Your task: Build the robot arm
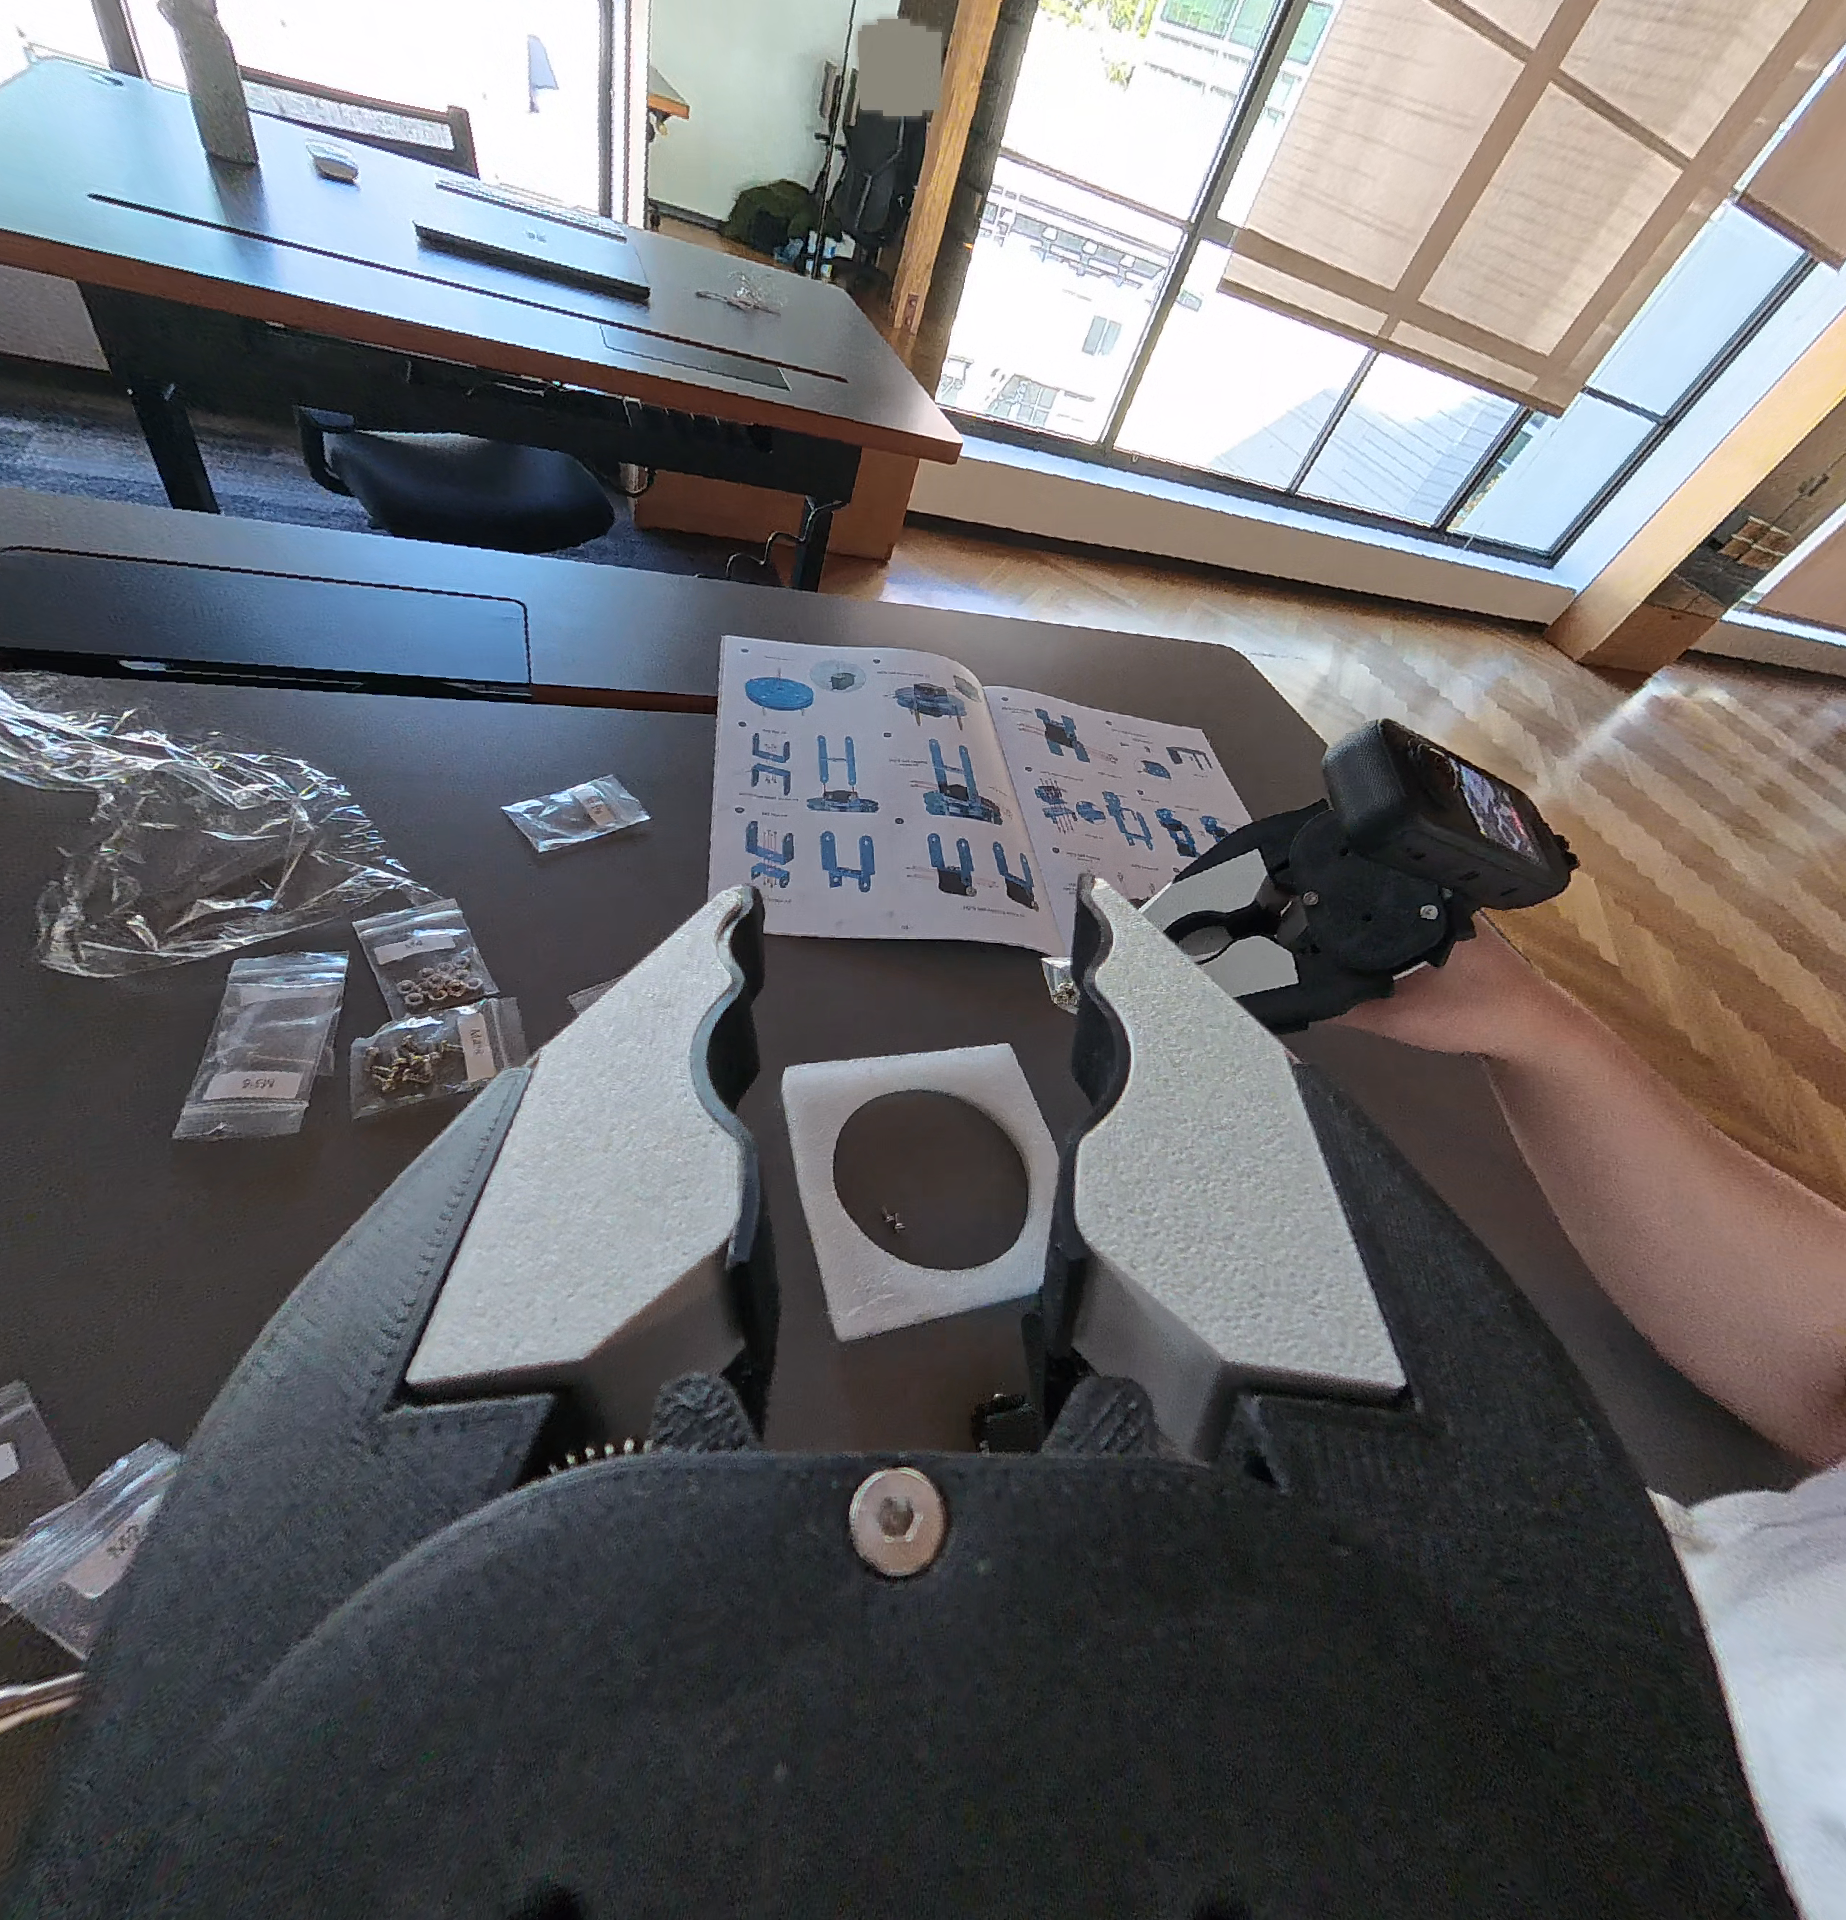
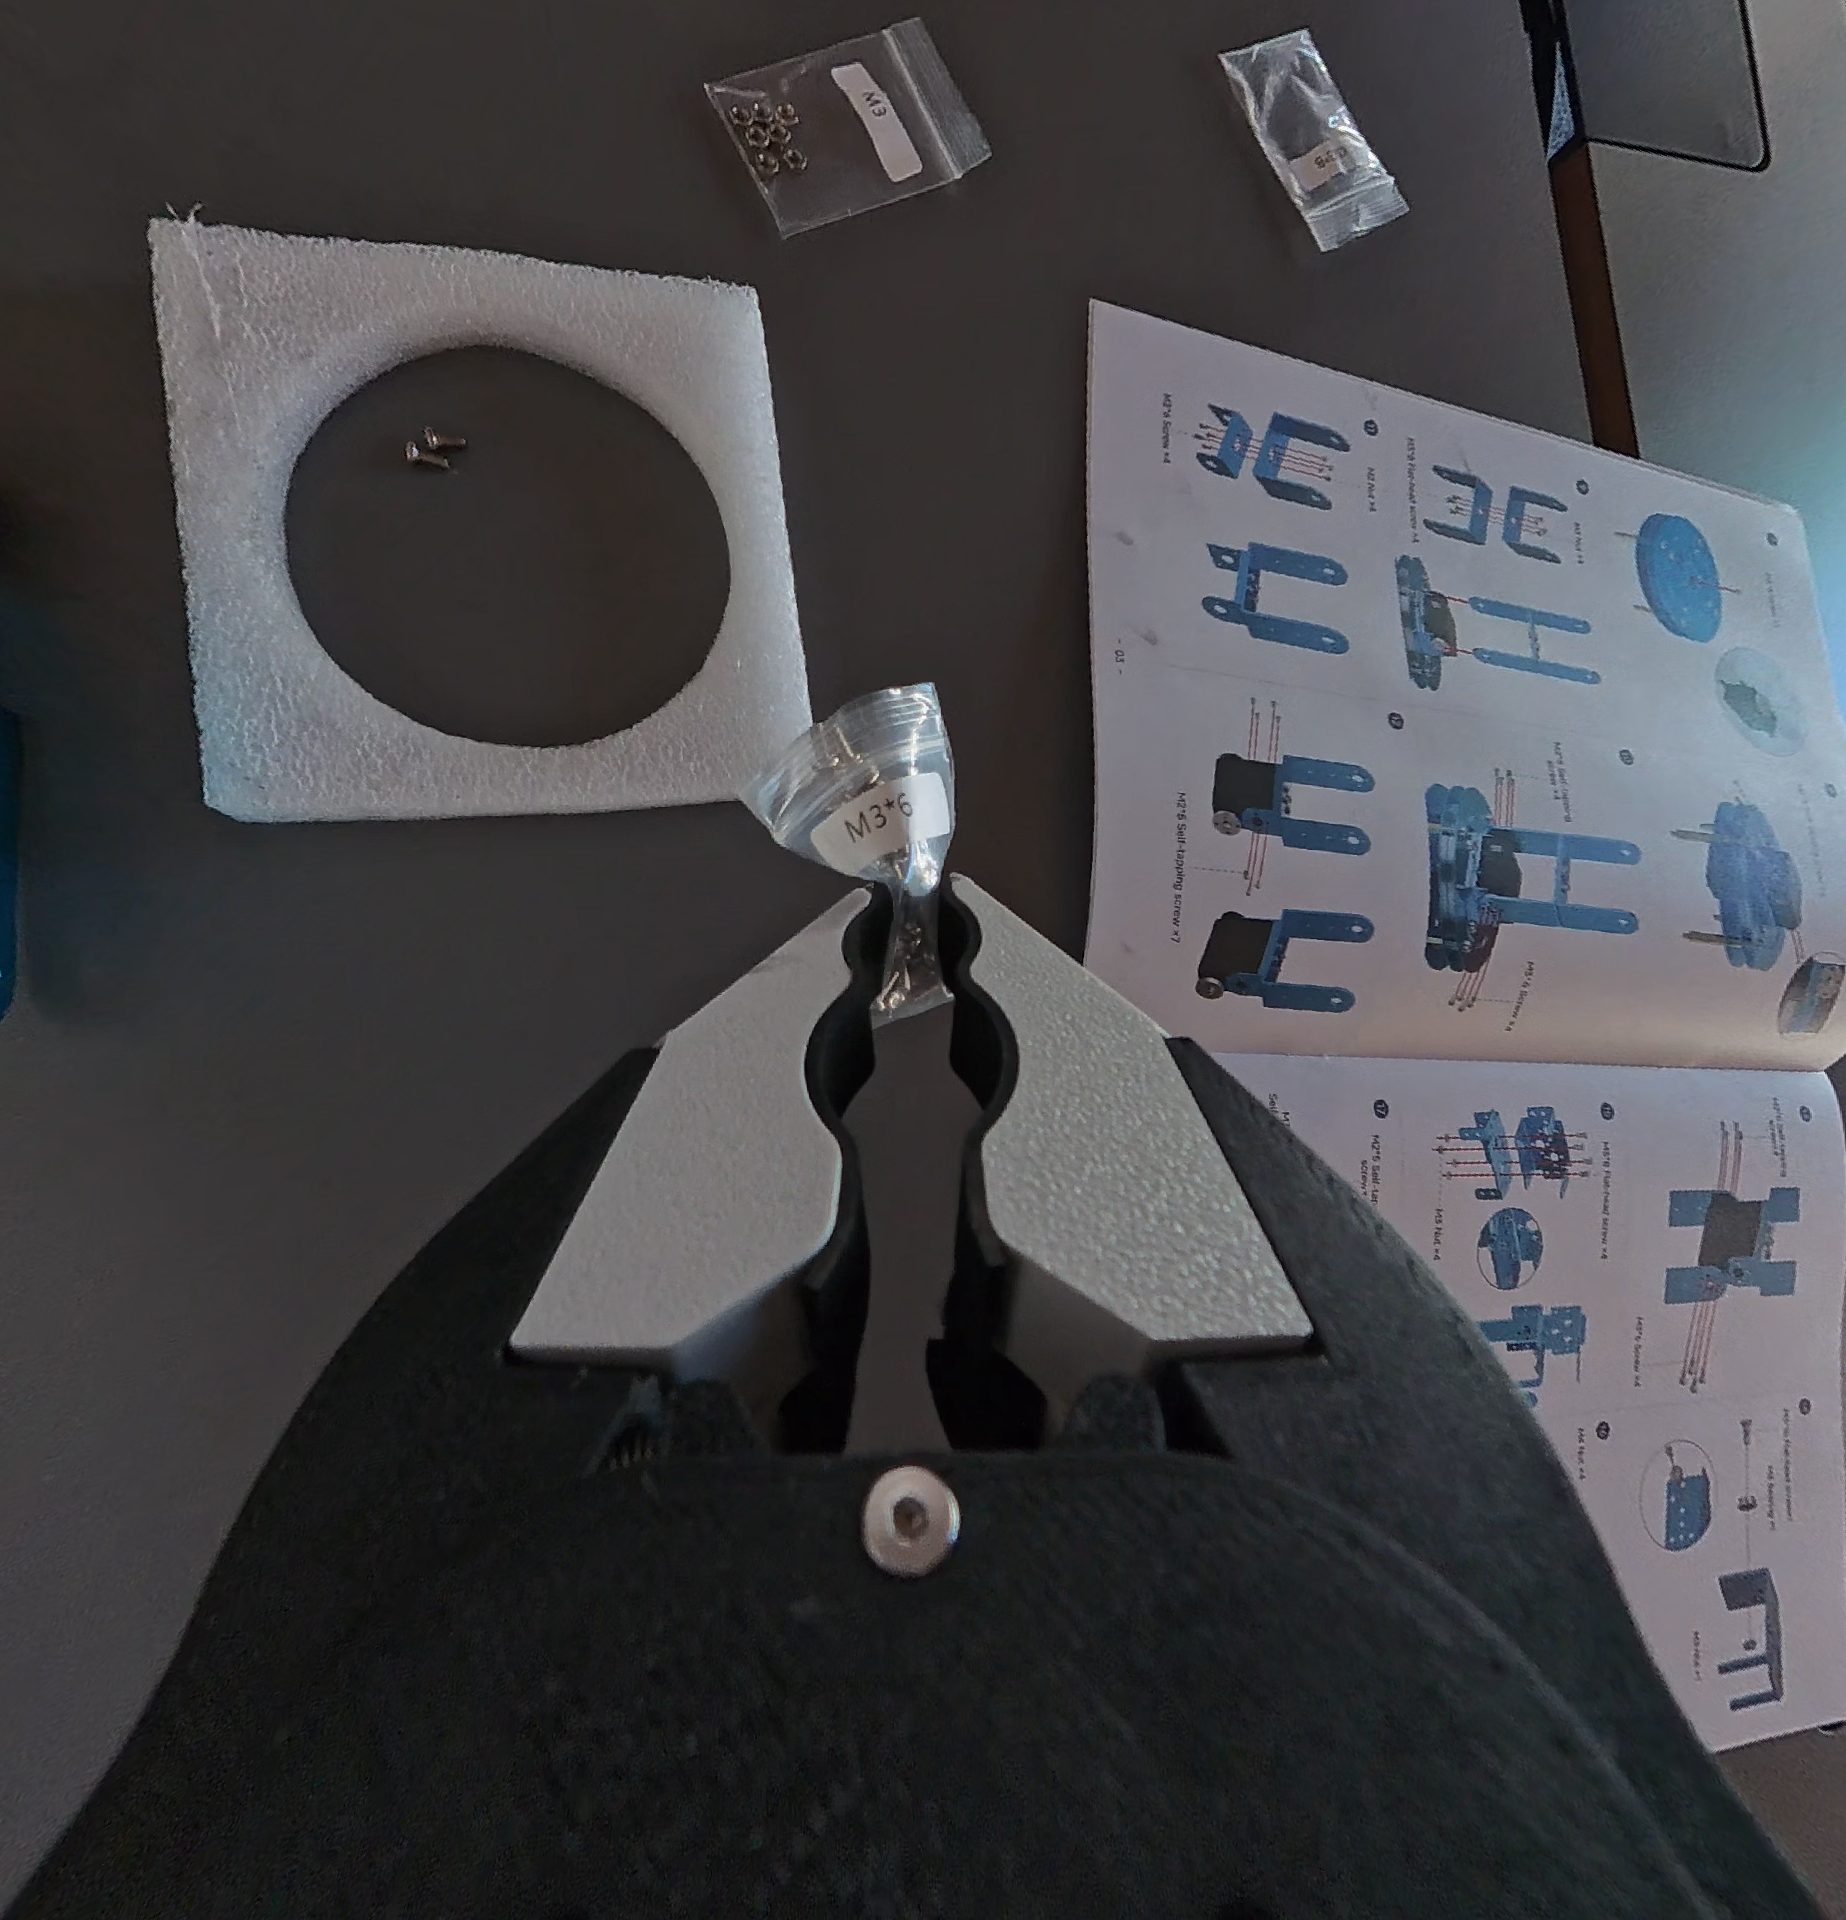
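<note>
white foam square (image 2: pixel 483 499), dark grey table (image 2: pixel 379 987), blue diagrams in booklet (image 2: pixel 1418 675), grey/blk claw (image 2: pixel 911 894).

The right gripper (image 2: pixel 908 899), of rough matt black printed plastic with pebbled grey finger plates, pinches a glossy, crinkled clear plastic bag of small shiny metal screws (image 2: pixel 888 800). Beside it lie a square white foam pad with a round hole (image 2: pixel 233 582), coarse and matt, and an open booklet of smooth paper (image 2: pixel 1158 644) on the matt dark tabletop (image 2: pixel 483 987).

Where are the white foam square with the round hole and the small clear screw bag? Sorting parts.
White foam square with round hole (image 2: pixel 254 665), right wrist view, lower-left corner.
Small clear plastic screw bag (image 2: pixel 883 805), right wrist view, white label.
</note>
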Action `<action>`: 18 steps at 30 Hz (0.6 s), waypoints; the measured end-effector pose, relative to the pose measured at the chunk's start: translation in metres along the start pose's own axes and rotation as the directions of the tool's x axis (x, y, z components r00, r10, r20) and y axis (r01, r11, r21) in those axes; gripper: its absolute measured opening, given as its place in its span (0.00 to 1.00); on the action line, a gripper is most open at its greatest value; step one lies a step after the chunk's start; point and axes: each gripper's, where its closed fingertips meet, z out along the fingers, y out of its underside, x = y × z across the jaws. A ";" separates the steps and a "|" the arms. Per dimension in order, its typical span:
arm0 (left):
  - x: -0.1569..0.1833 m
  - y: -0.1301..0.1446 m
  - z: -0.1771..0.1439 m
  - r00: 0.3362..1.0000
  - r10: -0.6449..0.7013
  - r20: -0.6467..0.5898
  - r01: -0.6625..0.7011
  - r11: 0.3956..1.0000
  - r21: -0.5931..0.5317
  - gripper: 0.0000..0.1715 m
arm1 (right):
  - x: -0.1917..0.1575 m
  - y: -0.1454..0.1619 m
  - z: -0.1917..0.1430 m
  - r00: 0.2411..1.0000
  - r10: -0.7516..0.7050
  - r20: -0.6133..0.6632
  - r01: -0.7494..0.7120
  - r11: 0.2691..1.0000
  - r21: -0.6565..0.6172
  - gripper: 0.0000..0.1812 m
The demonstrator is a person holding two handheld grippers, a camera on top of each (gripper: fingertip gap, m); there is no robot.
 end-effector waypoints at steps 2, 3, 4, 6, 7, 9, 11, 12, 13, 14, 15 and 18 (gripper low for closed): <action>-0.003 0.002 -0.006 1.000 -0.005 0.003 0.005 1.000 0.003 0.34 | -0.005 -0.004 -0.001 1.000 -0.003 0.020 0.003 1.000 0.014 0.04; -0.002 0.003 -0.009 1.000 -0.010 -0.004 0.010 1.000 0.005 0.34 | -0.010 -0.007 -0.001 0.999 -0.006 0.038 0.005 1.000 0.022 0.04; 0.000 0.005 -0.012 1.000 -0.015 -0.019 0.015 1.000 0.007 0.34 | -0.016 -0.011 -0.001 0.998 -0.015 0.055 0.014 0.999 0.029 0.04; 0.003 0.012 -0.017 0.998 -0.023 -0.050 0.023 1.000 0.006 0.34 | -0.030 -0.018 0.000 0.995 -0.039 0.091 0.036 0.999 0.039 0.04; 0.004 0.017 -0.019 0.997 -0.030 -0.065 0.030 1.000 0.005 0.34 | -0.040 -0.023 0.001 0.991 -0.045 0.124 0.039 0.998 0.050 0.04; 0.000 0.030 -0.019 0.997 -0.042 -0.072 0.041 0.999 -0.016 0.34 | -0.058 -0.037 -0.001 0.981 -0.053 0.188 0.036 0.995 0.096 0.04; -0.009 0.044 -0.020 0.999 -0.024 -0.044 0.022 0.999 -0.050 0.34 | -0.066 -0.041 0.005 0.978 -0.068 0.195 0.053 0.995 0.079 0.04; -0.010 0.049 -0.020 0.999 -0.022 -0.048 0.019 0.998 -0.060 0.34 | -0.064 -0.040 0.010 0.981 -0.077 0.175 0.068 0.996 0.056 0.04; -0.010 0.054 -0.022 0.998 -0.024 -0.063 0.020 0.997 -0.068 0.34 | -0.062 -0.039 0.016 0.984 -0.086 0.154 0.083 0.996 0.027 0.04; -0.009 0.056 -0.023 0.997 -0.026 -0.079 0.021 0.997 -0.068 0.34 | -0.062 -0.038 0.022 0.984 -0.096 0.148 0.097 0.995 -0.001 0.04; -0.010 0.058 -0.024 0.996 -0.029 -0.090 0.024 0.998 -0.063 0.34 | -0.063 -0.036 0.027 0.983 -0.102 0.154 0.108 0.994 -0.032 0.04; -0.012 0.063 -0.029 0.991 -0.047 -0.122 0.039 0.997 -0.061 0.34 | -0.067 -0.035 0.034 0.974 -0.171 0.146 0.185 0.979 -0.089 0.04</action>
